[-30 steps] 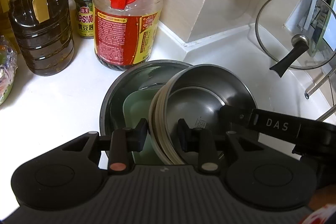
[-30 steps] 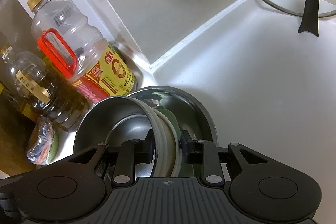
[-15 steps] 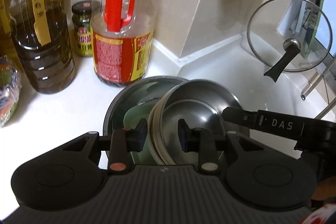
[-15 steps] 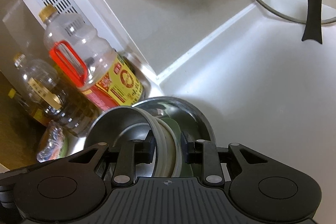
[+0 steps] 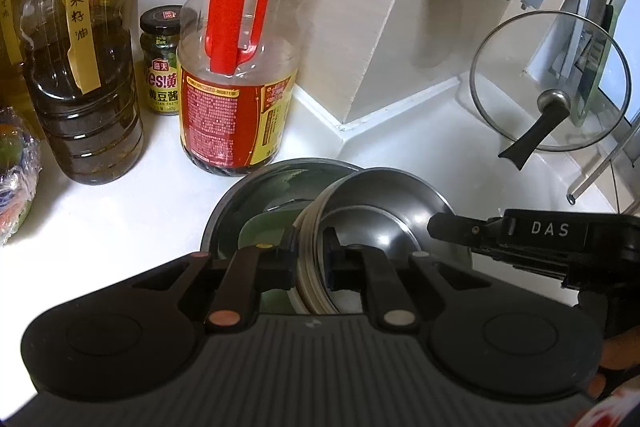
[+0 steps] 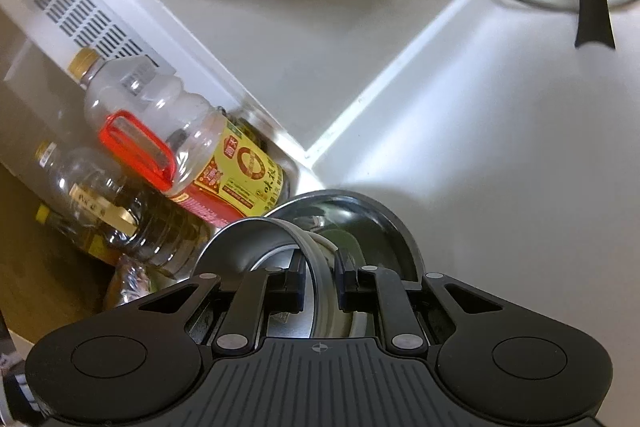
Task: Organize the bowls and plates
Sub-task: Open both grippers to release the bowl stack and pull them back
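Observation:
A stack of steel bowls [image 5: 376,203] with cream rims is held up between both grippers. My left gripper [image 5: 312,261] is shut on the stack's left rim. My right gripper [image 6: 320,277] is shut on the opposite rim of the stack [image 6: 256,247]; its body shows in the left wrist view [image 5: 532,239]. Below the stack sits a large steel bowl [image 5: 240,199] on the white counter with a pale green dish [image 5: 264,231] inside it. The large bowl also shows in the right wrist view [image 6: 384,223].
Behind the large bowl stand a red-handled sauce bottle [image 5: 236,67], an oil bottle [image 5: 80,75] and a small jar [image 5: 162,63]. A wrapped item [image 5: 16,171] lies at the left. A glass lid [image 5: 548,83] leans at the back right beside a rack.
Both grippers have risen together with the bowl stack in them; the stack now sits higher above the large steel bowl, and the bottles look further below.

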A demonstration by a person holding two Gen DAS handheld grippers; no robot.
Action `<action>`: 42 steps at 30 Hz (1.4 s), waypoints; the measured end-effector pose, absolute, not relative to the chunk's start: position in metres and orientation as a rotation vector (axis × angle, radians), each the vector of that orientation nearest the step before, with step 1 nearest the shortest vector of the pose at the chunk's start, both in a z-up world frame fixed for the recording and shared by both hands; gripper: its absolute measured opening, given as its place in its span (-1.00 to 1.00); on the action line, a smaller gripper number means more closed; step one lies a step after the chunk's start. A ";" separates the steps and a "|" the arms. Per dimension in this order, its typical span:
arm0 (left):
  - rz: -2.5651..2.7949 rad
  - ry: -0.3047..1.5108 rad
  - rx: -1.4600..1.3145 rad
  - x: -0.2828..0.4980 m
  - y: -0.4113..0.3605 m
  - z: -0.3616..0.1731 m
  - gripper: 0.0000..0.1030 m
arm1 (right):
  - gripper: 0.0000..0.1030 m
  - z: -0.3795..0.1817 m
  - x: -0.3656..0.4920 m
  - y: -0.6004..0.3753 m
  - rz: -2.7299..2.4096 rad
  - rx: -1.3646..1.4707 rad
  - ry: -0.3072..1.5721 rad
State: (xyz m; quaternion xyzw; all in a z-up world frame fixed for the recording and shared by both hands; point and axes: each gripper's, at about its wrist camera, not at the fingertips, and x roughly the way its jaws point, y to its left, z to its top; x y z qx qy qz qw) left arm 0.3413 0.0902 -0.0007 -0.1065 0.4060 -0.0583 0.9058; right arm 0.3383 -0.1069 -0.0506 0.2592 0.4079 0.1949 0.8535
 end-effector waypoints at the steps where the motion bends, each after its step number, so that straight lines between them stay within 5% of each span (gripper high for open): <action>1: -0.120 0.837 -0.221 0.342 0.090 0.000 -0.79 | -0.71 -0.051 0.342 -0.109 0.409 0.557 0.878; 26: -0.102 0.854 -0.217 0.343 0.087 -0.002 -0.77 | -0.71 -0.050 0.350 -0.104 0.435 0.501 0.911; 30: -0.101 0.834 -0.196 0.337 0.084 0.005 -0.63 | -0.66 -0.051 0.348 -0.109 0.454 0.513 0.902; 33: -0.105 0.802 -0.186 0.328 0.081 0.014 -0.57 | -0.33 -0.046 0.341 -0.115 0.458 0.513 0.851; 35: -0.108 0.784 -0.178 0.320 0.078 0.021 -0.45 | 0.08 -0.040 0.333 -0.121 0.467 0.510 0.813; 42: -0.068 0.743 -0.115 0.277 0.061 0.033 -0.30 | 0.25 -0.032 0.293 -0.138 0.485 0.445 0.737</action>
